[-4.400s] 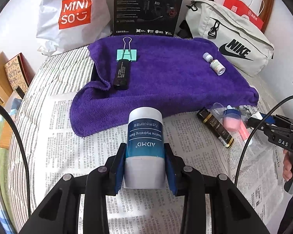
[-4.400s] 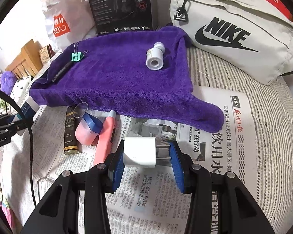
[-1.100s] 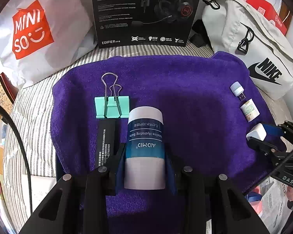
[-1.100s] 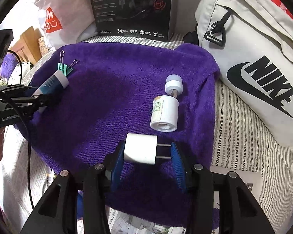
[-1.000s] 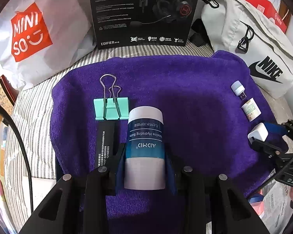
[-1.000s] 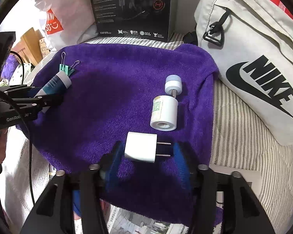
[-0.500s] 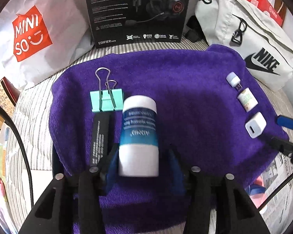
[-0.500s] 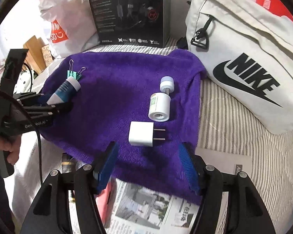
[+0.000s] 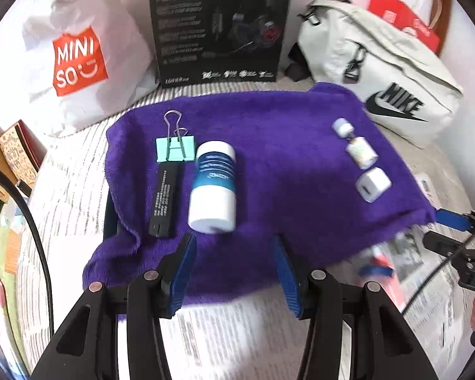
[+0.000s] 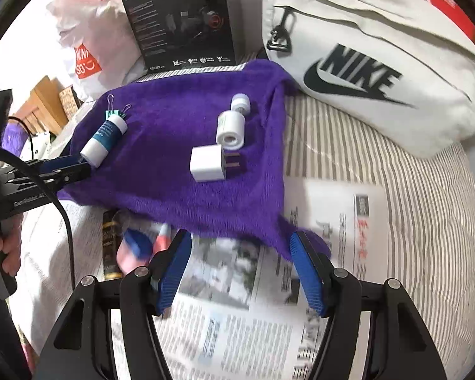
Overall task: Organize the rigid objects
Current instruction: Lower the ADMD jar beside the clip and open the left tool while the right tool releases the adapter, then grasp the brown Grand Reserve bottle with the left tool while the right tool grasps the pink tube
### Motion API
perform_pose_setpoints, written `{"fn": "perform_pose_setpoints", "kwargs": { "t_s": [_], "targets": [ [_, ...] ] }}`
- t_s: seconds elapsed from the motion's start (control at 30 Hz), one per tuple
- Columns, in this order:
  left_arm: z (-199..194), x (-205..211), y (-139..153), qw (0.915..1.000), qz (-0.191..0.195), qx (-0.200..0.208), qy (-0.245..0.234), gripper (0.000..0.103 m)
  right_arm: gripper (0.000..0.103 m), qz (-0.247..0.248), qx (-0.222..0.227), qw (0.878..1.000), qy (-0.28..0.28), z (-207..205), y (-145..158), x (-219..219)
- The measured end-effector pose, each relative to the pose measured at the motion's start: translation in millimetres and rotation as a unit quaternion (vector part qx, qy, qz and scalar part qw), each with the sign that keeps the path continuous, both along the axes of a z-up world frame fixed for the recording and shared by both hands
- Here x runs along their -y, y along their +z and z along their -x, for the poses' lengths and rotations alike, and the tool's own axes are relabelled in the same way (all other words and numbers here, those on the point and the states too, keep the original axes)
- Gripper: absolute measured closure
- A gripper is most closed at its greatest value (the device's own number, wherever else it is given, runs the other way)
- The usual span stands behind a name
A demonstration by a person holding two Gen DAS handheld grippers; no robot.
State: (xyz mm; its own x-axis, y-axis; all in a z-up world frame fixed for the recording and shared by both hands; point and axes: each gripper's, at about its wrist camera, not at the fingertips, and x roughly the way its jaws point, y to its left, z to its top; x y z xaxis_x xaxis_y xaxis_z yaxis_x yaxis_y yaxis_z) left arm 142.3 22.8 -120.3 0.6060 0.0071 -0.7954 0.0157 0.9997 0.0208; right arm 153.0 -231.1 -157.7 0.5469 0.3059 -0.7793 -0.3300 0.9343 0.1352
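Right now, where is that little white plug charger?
The white charger lies on the purple towel near its right edge, just in front of the small white bottle, free of both open grippers.

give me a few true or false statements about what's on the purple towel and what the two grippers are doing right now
1. The balm tube lies on the purple towel, free of any gripper. True.
2. The right gripper is shut on the white charger plug. False: its jaws are open and the plug lies on the towel ahead of it.
3. The green binder clip sits beside the tube's far end. True.
4. The left gripper is closed. False: its jaws stand wide apart, with nothing between them.
5. The small white bottle rests on the newspaper. False: it lies on the towel, just beyond the plug.
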Motion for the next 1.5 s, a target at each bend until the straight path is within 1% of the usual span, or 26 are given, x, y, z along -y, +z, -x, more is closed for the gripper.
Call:
{"fn": "perform_pose_setpoints", "kwargs": {
  "t_s": [0.07, 0.17, 0.23, 0.37, 0.5, 0.63, 0.73, 0.77, 0.93, 1.03, 1.13, 1.3, 1.43, 1.5],
  "targets": [
    [12, 8, 4, 1.0000, 0.001, 0.003, -0.004, 0.055, 0.039, -0.009, -0.003, 1.000, -0.006, 10, -2, 6],
    [25, 21, 3, 0.9996, 0.020, -0.002, -0.022, 0.055, 0.039, -0.021, -0.008, 1.000, -0.016, 26, -7, 13],
    [30, 30, -2, 0.9991, 0.027, -0.011, -0.030, 0.055, 0.039, -0.026, -0.013, 0.999, -0.020, 33, -9, 16],
    [38, 47, -12, 0.9986, 0.028, -0.025, -0.037, 0.055, 0.039, -0.038, -0.021, 0.999, -0.028, 54, -14, 22],
    [38, 58, -21, 0.9977, 0.040, -0.039, -0.039, 0.055, 0.039, -0.041, -0.026, 0.998, -0.029, 67, -16, 27],
    [32, 69, -28, 0.9976, 0.033, -0.049, -0.037, 0.055, 0.039, -0.044, -0.030, 0.998, -0.035, 76, -18, 35],
    [29, 74, -29, 0.9971, 0.038, -0.053, -0.038, 0.055, 0.039, -0.051, -0.038, 0.997, -0.039, 79, -22, 40],
    [27, 75, -31, 0.9971, 0.036, -0.056, -0.038, 0.055, 0.039, -0.051, -0.039, 0.997, -0.039, 81, -23, 41],
    [26, 91, -34, 0.9974, -0.016, -0.055, -0.043, 0.054, 0.039, -0.059, -0.040, 0.997, -0.043, 80, -25, 41],
    [31, 86, -34, 0.9974, -0.018, -0.053, -0.046, 0.054, 0.039, -0.056, -0.041, 0.997, -0.042, 81, -26, 40],
    [36, 74, -33, 0.9977, -0.024, -0.051, -0.037, 0.053, 0.038, -0.057, -0.040, 0.997, -0.039, 82, -27, 39],
    [37, 55, -32, 0.9986, -0.016, -0.047, -0.018, 0.053, 0.038, -0.060, -0.041, 0.997, -0.038, 81, -30, 36],
    [34, 60, -32, 0.9985, -0.027, -0.042, -0.024, 0.054, 0.038, -0.057, -0.041, 0.997, -0.033, 80, -31, 33],
    [34, 61, -32, 0.9985, -0.026, -0.038, -0.030, 0.056, 0.038, -0.053, -0.041, 0.997, -0.030, 80, -30, 32]
  ]
}}
